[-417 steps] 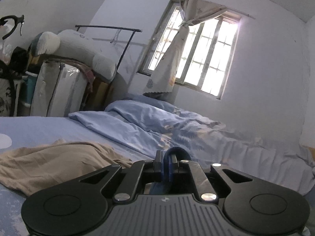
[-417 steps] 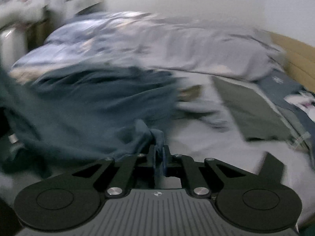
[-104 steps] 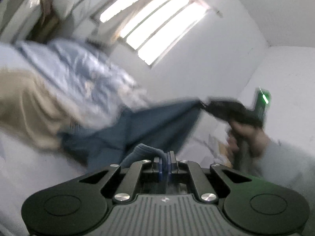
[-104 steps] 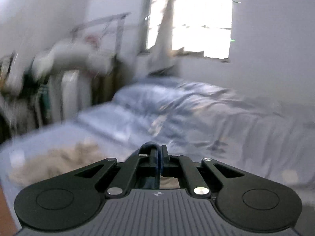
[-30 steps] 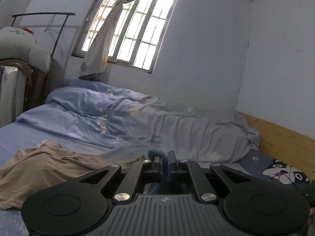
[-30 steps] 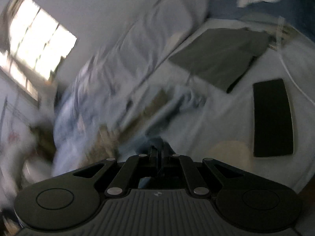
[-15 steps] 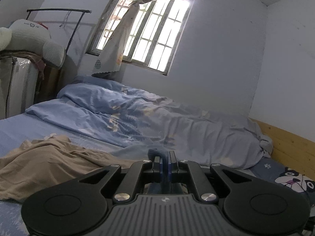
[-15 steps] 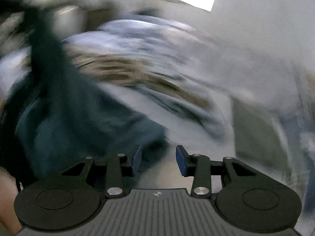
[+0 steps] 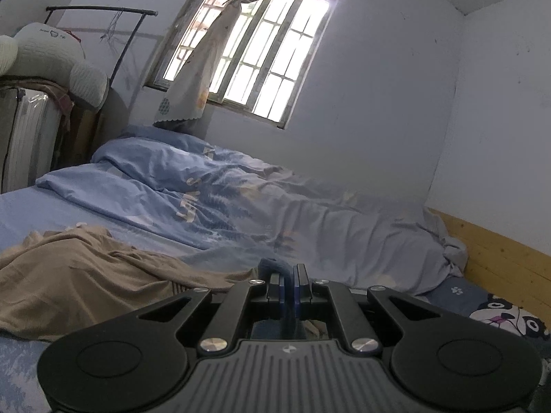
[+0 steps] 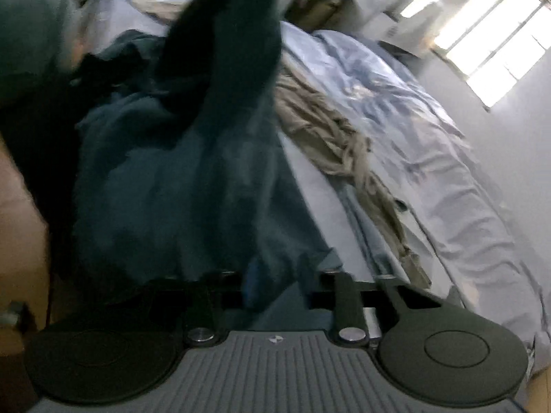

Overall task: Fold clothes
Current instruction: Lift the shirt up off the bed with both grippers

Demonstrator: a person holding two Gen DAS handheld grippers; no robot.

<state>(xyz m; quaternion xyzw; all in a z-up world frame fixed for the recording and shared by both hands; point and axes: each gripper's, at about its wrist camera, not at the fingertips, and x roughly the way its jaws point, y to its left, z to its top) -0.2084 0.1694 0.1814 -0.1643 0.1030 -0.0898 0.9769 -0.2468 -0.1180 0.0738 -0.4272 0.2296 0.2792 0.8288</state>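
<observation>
Left gripper (image 9: 288, 277) (clamped) on blue garment (image 9: 272, 265)

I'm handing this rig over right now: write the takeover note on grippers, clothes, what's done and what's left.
Left gripper: shut on a fold of the dark blue garment.
Right gripper: jaws have just been closing, blue cloth lies between them; blur hides whether the pads press yet.
Blue garment: hanging up to the top left of the right view, bunched over the bed, not flat.
Tan garment: crumpled on the bed, untouched.
Done: no fold visible.
Left: secure the right grip, spread the blue garment, fold it, then the tan one.
</observation>
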